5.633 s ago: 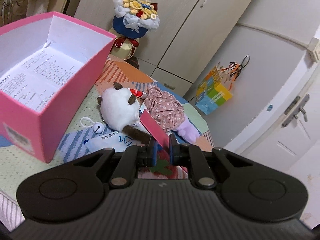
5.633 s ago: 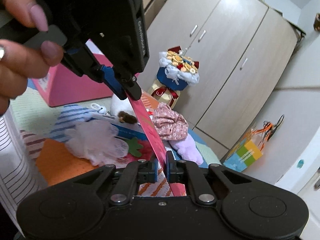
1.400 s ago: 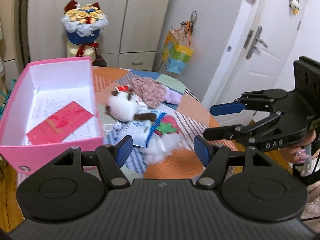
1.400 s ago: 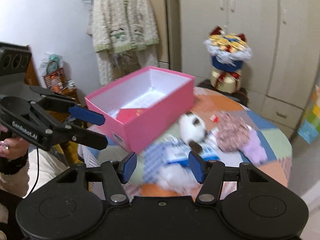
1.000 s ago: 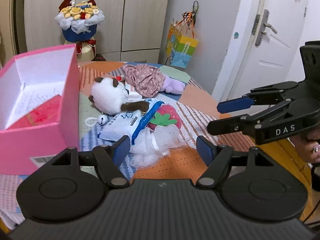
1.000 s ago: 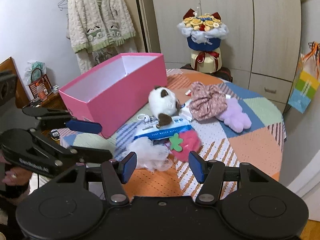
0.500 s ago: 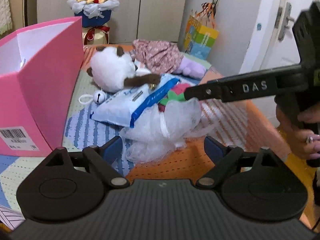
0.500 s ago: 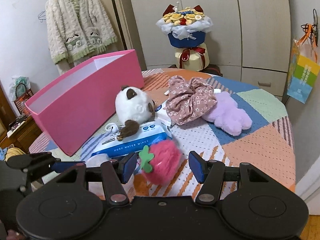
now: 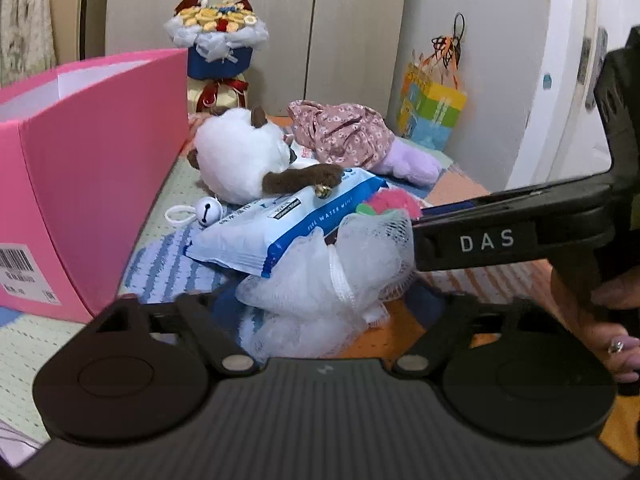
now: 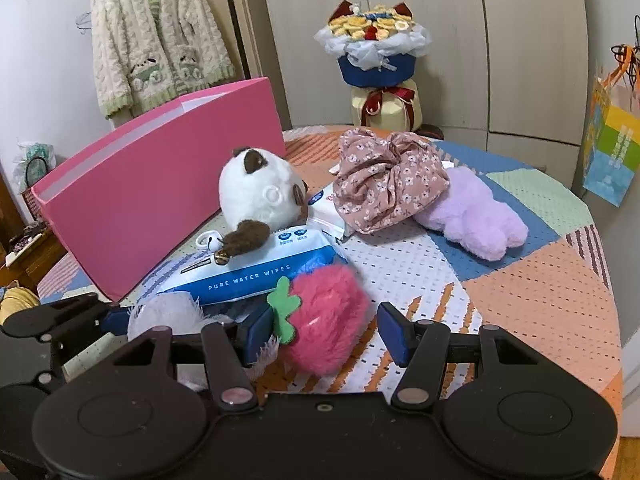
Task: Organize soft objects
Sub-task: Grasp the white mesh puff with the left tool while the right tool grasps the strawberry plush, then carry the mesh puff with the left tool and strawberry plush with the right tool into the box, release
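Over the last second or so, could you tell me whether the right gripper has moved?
Yes. The right gripper has come forward and down toward the table; its open jaws now flank the pink strawberry plush.

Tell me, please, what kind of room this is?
Most likely a bedroom at home. A fluffy cardigan hangs on the wall beside tall wardrobe doors, and a round table under a patchwork cloth carries a panda plush and a pink box.
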{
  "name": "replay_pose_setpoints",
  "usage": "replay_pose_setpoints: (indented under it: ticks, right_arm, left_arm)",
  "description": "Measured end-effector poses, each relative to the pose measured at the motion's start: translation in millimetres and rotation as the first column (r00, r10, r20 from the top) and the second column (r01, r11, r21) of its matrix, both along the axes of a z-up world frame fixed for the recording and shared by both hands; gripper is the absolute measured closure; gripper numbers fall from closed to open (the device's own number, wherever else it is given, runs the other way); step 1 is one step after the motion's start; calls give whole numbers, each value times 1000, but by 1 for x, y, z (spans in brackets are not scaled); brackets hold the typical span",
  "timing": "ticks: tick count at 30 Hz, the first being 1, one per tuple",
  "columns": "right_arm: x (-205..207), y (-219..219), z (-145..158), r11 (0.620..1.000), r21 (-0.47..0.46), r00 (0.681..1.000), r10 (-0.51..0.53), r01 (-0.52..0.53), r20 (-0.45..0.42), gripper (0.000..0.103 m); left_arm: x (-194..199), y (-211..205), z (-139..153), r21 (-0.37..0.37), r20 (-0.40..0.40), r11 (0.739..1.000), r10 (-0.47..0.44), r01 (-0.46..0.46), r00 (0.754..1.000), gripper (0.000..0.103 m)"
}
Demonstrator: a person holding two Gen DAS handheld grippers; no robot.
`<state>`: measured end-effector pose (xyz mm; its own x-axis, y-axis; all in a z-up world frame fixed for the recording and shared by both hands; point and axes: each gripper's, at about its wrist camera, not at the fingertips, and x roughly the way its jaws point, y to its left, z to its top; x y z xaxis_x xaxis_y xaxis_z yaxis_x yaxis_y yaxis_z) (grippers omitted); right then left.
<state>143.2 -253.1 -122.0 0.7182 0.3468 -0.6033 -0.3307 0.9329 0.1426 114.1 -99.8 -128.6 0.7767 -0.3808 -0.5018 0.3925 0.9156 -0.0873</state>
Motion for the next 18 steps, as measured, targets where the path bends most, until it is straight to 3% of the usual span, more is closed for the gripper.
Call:
replay_pose_setpoints:
  ticks: [2,4,6,10,18]
  right_arm:
    - [-2,0,-4,1000,3,1000,16,-16,18,42]
    - [-4,0,-9,999,14,999,31,-32,28,57]
    - [-8,3,-10,999,9,998,38,-38,50,60]
    - [-22,12,-6,998,-53,994,30,-25,105,62]
    - [-48,15,-2,994,-94,992,-35,47,125,62]
  left_arm:
    - [-3,-2,-1,26,17,1000,5,-6,1000,47]
    - [-5,1,-1,22,20,1000,17,-18,1000,55]
    - [-5,5,1,9,14,1000,25,-25,1000,61]
    - [-8,13,3,-14,-13,1000,19,-20,1000,62]
    - [-21,30,9,-42,-46,999,3,-5,999,63]
